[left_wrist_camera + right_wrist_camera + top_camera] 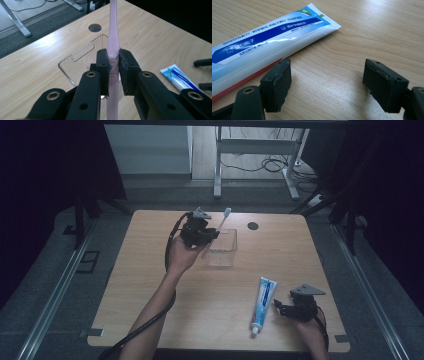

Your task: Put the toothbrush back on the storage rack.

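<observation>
while the left tongs (113,66) clamp the toothbrush (113,42), the right tongs (327,82) gape beside the toothpaste (269,42).

High view: dim, bluish cast; surroundings near black, bench (220,310) evenly lit, soft shadows only. Gripper views: brighter, warm, sharp at mid-distance; near gripper bodies slightly soft. Mild glare streak on toothpaste tube (269,47). Faint wide-angle bend at edges.

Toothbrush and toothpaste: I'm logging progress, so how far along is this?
Nothing sits in the clear container yet. In hand: the left gripper clamps the pink toothbrush above it. Left: the toothpaste tube lies on the table beside the open right gripper.
</observation>
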Demonstrator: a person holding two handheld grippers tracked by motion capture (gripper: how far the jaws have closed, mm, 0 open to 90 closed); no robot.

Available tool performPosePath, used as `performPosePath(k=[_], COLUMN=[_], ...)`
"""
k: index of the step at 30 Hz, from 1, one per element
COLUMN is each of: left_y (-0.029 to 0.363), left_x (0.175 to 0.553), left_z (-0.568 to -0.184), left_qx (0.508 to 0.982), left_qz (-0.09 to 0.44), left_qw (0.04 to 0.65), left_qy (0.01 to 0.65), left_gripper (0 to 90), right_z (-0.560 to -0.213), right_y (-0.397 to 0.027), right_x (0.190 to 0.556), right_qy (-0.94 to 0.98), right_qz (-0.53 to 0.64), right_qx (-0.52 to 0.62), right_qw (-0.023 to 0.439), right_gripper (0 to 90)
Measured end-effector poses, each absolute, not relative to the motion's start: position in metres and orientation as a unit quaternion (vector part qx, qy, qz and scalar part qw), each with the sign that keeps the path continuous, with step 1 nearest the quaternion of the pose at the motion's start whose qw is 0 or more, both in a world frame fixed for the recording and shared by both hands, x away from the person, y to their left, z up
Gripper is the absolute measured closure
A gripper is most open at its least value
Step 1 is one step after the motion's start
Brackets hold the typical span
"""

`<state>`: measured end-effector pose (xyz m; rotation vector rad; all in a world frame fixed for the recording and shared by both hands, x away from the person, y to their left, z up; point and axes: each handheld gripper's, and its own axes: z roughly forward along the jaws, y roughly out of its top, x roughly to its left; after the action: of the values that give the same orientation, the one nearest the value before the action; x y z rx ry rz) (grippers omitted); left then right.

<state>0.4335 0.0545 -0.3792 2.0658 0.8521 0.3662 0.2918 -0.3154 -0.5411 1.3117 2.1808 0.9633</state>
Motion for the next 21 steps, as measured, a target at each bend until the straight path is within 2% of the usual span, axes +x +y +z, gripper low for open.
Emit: performPosePath(k=[21], left_y=[0.037], left_x=[0.463], left_z=[-0.379], left_qx=[0.796], left_qz=[0.174], left_qw=[0.459], left_qy=[0.355], left_gripper=[79.2], right_z=[-0.541], right_y=[-0.315], right_x=[0.292], right_qy=[0.785], right_qz=[0.347], right_qx=[0.470], right_qw=[0.208], right_gripper=[23.5])
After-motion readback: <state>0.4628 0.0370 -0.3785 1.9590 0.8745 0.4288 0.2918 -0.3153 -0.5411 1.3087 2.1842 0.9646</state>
